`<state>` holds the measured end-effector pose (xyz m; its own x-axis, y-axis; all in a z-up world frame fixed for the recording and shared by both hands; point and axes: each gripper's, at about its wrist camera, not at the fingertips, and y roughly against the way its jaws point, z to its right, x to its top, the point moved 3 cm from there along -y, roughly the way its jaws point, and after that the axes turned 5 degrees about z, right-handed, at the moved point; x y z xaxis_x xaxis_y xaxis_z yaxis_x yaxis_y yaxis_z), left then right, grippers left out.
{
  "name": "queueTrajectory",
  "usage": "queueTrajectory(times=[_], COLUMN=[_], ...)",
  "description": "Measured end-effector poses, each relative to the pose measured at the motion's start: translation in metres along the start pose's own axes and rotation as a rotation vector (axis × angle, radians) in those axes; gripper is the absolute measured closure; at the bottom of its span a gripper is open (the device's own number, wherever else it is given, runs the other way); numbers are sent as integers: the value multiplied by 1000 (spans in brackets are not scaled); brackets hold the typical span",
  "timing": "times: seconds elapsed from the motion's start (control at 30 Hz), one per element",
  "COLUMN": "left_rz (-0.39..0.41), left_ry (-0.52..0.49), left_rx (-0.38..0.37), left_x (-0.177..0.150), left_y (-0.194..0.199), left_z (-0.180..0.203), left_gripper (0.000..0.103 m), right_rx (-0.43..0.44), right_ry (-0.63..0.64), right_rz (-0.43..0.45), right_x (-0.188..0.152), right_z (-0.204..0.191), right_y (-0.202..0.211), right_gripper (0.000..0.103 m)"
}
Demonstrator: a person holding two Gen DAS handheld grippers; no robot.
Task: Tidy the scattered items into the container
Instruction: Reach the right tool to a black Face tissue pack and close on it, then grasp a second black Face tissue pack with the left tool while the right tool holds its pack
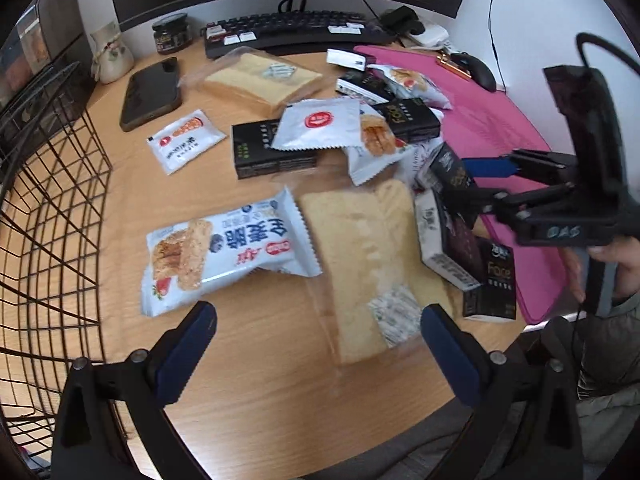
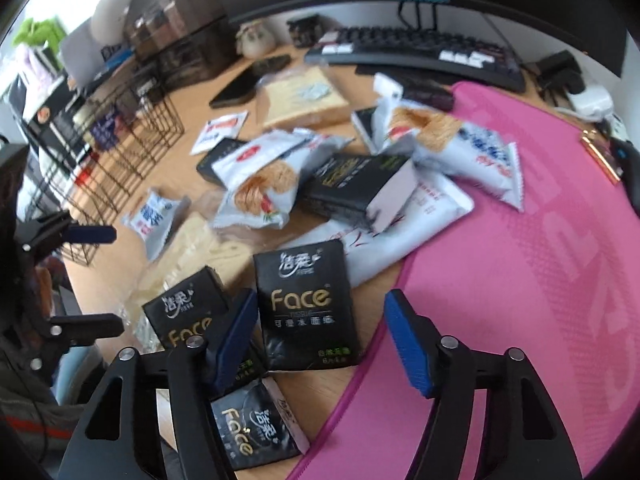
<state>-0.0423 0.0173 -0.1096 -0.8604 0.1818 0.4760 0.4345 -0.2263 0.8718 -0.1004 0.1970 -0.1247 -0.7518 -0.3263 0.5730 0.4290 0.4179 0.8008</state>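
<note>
Snack packets, bread bags and black Face tissue packs lie scattered on a wooden desk. My left gripper (image 1: 318,354) is open and empty, low over the desk just in front of a white snack packet (image 1: 224,252) and a bagged bread slice (image 1: 368,268). The black wire basket (image 1: 48,208) stands at its left. My right gripper (image 2: 320,338) is open, its fingers on either side of a black Face tissue pack (image 2: 306,304) without closing on it. More Face packs (image 2: 186,312) lie beside it. The right gripper also shows in the left wrist view (image 1: 480,184).
A pink mat (image 2: 520,260) covers the desk's right side. A keyboard (image 1: 296,32), monitor, phone (image 1: 152,92), dark jar (image 1: 172,32), small vase (image 1: 110,54) and mouse (image 1: 478,70) sit at the back. More packets and a second bread bag (image 1: 260,78) lie mid-desk.
</note>
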Motion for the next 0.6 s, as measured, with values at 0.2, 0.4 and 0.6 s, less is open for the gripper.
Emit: queueTrajectory(times=[0.2,0.4,0.6], left_rz=[31,58,66], left_ry=[13,-42,-99], left_rx=[-17,-45,-65], left_x=[5,16,26], left_y=[5,6,-2], left_z=[9,45,79], left_gripper=[1,1,1], right_rx=[-18,45,-54], right_ry=[33,-29,-59], right_rz=[-11,42,106], right_x=[5,1,-9], right_z=[-7,4,22], right_y=[-6,30,69], right_gripper=[56,56,56])
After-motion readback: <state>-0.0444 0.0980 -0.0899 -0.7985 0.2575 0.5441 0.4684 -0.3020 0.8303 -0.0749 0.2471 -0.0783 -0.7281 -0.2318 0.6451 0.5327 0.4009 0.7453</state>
